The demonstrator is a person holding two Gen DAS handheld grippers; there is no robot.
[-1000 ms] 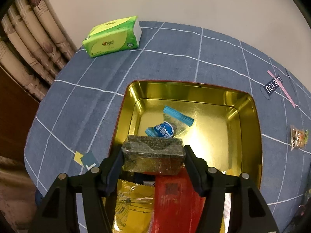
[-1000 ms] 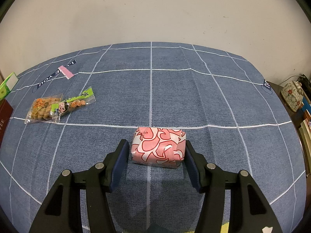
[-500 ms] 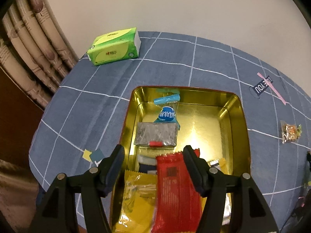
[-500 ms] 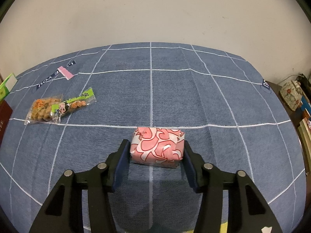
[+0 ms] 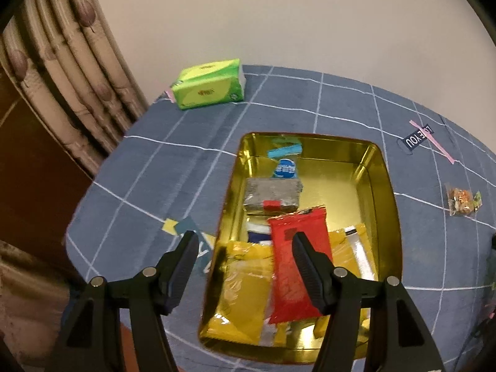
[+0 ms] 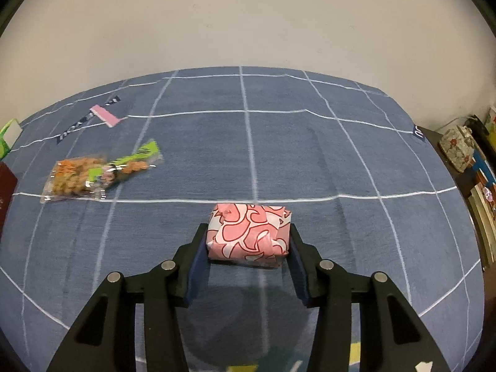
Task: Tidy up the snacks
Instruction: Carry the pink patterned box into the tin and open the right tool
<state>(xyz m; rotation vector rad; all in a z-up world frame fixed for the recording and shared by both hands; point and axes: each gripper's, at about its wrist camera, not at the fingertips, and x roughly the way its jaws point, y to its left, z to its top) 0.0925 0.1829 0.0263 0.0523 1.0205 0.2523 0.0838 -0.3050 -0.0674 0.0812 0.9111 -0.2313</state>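
In the left wrist view a gold tin holds a grey block snack, a blue-labelled packet, a red packet and yellow packets. My left gripper is open and empty above the tin's near left rim. In the right wrist view my right gripper is shut on a pink-and-white wrapped snack that rests on the blue cloth. A clear bag of orange snacks lies to the far left; it also shows in the left wrist view.
A green tissue pack lies at the table's far left corner by a curtain. Shelves with books and a patterned box stand past the table's right edge. A wall runs behind the blue checked tablecloth.
My left gripper let go of the grey block, which now lies in the tin, then drew back and up. My right gripper closed in on the pink wrapped snack.
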